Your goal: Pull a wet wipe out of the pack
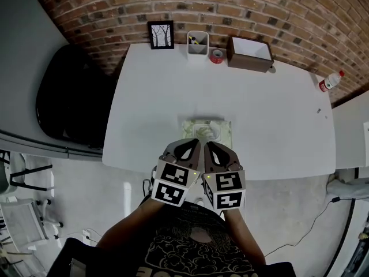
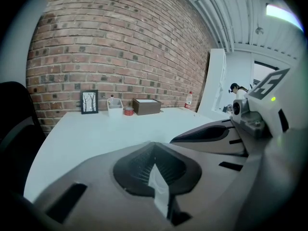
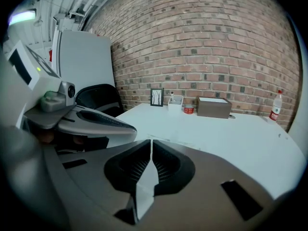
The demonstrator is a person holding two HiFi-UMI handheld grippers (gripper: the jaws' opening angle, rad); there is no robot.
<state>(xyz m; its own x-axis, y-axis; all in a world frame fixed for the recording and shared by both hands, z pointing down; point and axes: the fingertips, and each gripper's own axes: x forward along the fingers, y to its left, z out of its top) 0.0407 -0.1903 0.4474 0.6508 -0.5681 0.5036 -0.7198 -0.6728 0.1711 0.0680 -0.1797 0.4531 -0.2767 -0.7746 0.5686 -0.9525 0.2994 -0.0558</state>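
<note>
Pale green-white soft rectangular plastic wet-wipe pack [image 1: 206,129] lies flat on white table [image 1: 271,114], approx. mid-width, near front edge, well apart from back edge; roundish lid/opening at top centre; near side covered from view; wipe itself can't be made out.

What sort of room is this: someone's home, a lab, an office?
Most likely an office or studio workroom, though I can't be sure. It has a bare brick wall, a large white table with a framed picture and a pen pot at its far edge, and a black office chair beside it.
</note>
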